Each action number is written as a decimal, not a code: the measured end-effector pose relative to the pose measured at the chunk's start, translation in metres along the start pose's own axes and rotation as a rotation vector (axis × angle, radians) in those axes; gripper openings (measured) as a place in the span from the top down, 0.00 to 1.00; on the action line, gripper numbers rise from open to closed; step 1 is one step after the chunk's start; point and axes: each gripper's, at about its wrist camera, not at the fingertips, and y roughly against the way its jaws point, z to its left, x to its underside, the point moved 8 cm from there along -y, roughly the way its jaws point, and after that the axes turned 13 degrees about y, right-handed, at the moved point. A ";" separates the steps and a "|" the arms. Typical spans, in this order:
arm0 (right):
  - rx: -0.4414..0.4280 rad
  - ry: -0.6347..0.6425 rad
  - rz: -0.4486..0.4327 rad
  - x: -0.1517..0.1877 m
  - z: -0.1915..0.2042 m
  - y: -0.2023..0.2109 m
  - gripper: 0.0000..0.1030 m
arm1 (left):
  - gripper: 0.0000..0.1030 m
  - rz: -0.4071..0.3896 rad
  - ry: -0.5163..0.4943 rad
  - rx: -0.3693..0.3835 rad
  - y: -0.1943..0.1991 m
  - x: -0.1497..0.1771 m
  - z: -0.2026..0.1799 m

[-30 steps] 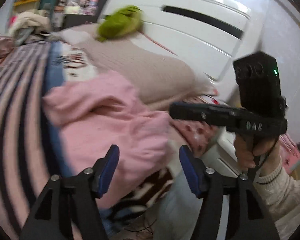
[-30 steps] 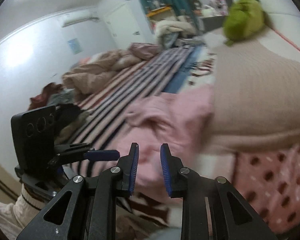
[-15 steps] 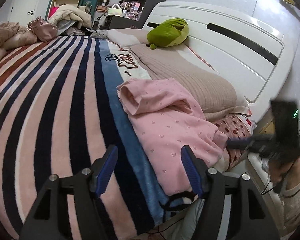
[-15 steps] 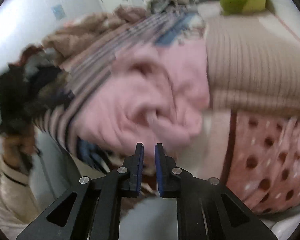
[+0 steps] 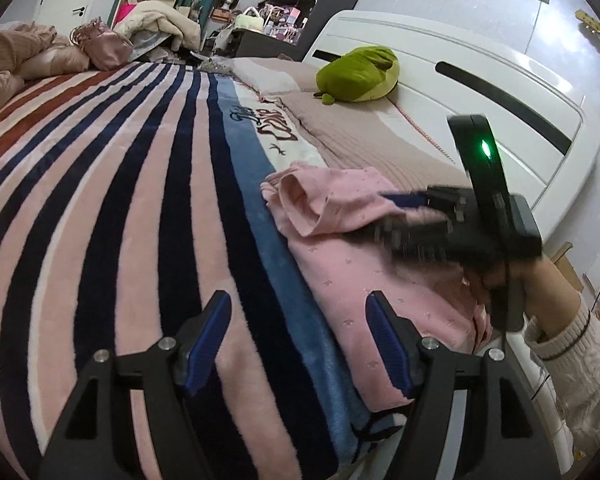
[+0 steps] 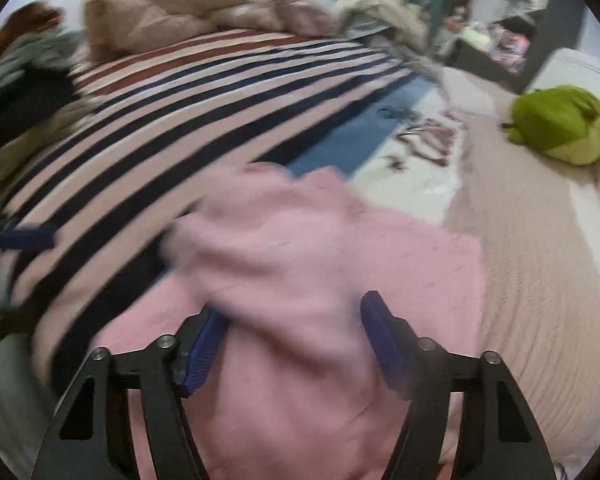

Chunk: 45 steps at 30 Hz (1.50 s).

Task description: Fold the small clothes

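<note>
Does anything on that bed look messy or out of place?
Yes. The pink garment lies rumpled at the edge of the striped blanket, one end bunched into a raised fold rather than flat. Crumpled bedding is heaped at the far side. The green plush toy by the headboard looks undisturbed.

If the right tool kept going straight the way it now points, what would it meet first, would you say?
Most likely the pink garment: its bunched fold lies directly ahead of the right tool, whose open fingers already flank it. The view is blurred, so depth is uncertain. Beyond lies the striped blanket.
</note>
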 end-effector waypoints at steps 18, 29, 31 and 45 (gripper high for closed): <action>-0.334 -0.377 0.038 0.106 -0.013 0.040 0.46 | 0.61 0.245 0.057 0.265 -0.051 0.040 -0.040; -0.409 -0.405 -0.023 0.115 -0.004 0.075 0.51 | 0.33 0.252 0.014 0.264 -0.021 0.030 -0.041; -0.393 -0.451 -0.075 0.106 -0.021 0.079 0.25 | 0.32 0.243 0.060 0.304 -0.021 0.016 -0.037; -0.623 -0.495 0.000 0.065 -0.010 -0.004 0.77 | 0.81 0.286 0.151 0.236 -0.080 -0.002 -0.035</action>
